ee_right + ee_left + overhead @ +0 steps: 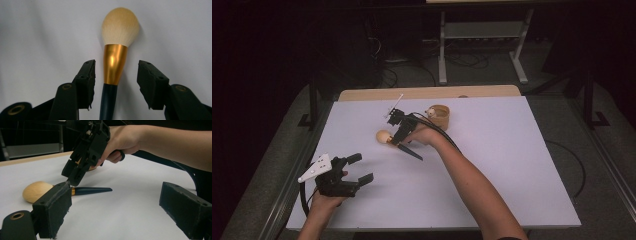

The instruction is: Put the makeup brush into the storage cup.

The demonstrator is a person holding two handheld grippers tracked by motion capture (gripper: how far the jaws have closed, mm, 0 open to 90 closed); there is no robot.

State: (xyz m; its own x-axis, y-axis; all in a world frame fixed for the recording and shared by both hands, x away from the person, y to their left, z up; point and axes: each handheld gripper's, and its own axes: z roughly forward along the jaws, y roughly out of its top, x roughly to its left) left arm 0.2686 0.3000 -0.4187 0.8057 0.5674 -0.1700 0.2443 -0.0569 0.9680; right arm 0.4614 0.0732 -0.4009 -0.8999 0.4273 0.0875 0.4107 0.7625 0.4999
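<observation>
A makeup brush point(383, 136) with a pale round head, gold ferrule and dark handle lies flat on the white table point(512, 165). My right gripper point(395, 141) points down over it. In the right gripper view the brush point(120, 26) runs up between the jaws of that gripper point(115, 64), and both pads stand clear of the handle, so the gripper is open. From the left gripper view I see the brush point(37, 191) with the right gripper point(71, 177) just above its ferrule. My left gripper point(362, 167) rests at the front left, open and with nothing in it point(117, 192).
A round wooden cup point(440, 116) stands just behind the right hand, with a small pale item at its rim. The table's wooden back edge point(427, 92) lies beyond it. Dark floor and a metal frame lie past the table.
</observation>
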